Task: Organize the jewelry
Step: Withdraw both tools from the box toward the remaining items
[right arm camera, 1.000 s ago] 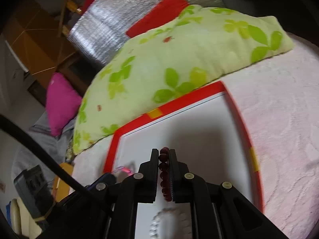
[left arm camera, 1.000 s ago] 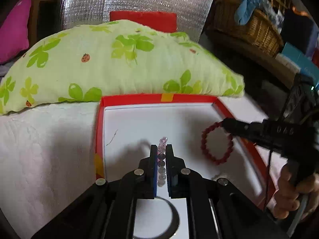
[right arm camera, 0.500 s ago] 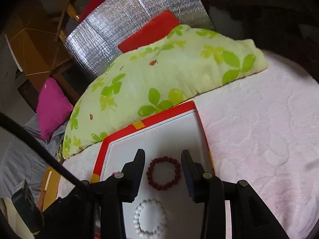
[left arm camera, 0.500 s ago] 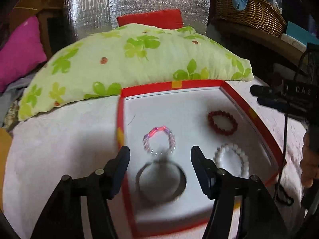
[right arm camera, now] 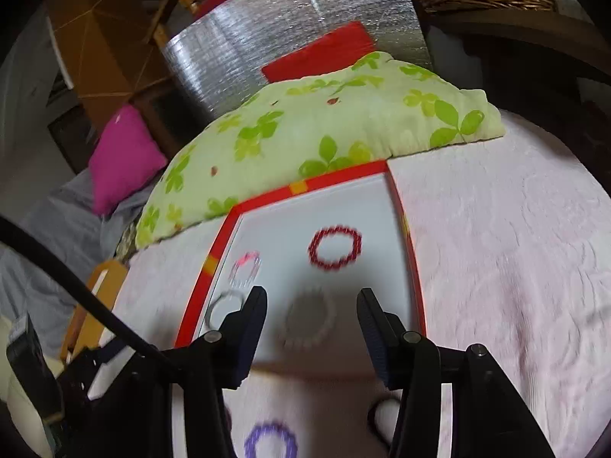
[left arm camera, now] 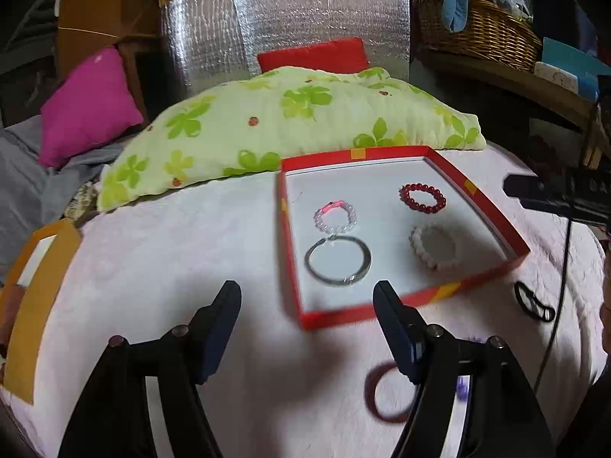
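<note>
A red-rimmed white tray (left arm camera: 492, 213) (right arm camera: 221, 244) lies on the pink bedspread. In it lie a pink bead bracelet (left arm camera: 335, 214) (right arm camera: 245, 271), a red bead bracelet (left arm camera: 422, 197) (right arm camera: 335, 247), a white bead bracelet (left arm camera: 433, 246) (right arm camera: 310, 318) and a silver bangle (left arm camera: 338, 259) (right arm camera: 225, 307). My left gripper (left arm camera: 307, 324) is open and empty, above the bedspread in front of the tray. My right gripper (right arm camera: 311, 328) is open and empty over the tray's near edge. On the bedspread lie a dark red bangle (left arm camera: 385, 393), a purple bead bracelet (right arm camera: 271, 442) and a black hair tie (left arm camera: 532, 301).
A green leaf-print pillow (left arm camera: 290, 122) (right arm camera: 324, 114) lies just behind the tray. A magenta cushion (left arm camera: 89, 107) and grey cloth are at far left. An orange-edged box (left arm camera: 38, 286) sits at the bed's left edge. A wicker basket (left arm camera: 477, 26) stands at back right.
Both grippers opened, leaving the pink bracelet and the red bracelet lying in the tray. Both then drew back and up from the tray.
</note>
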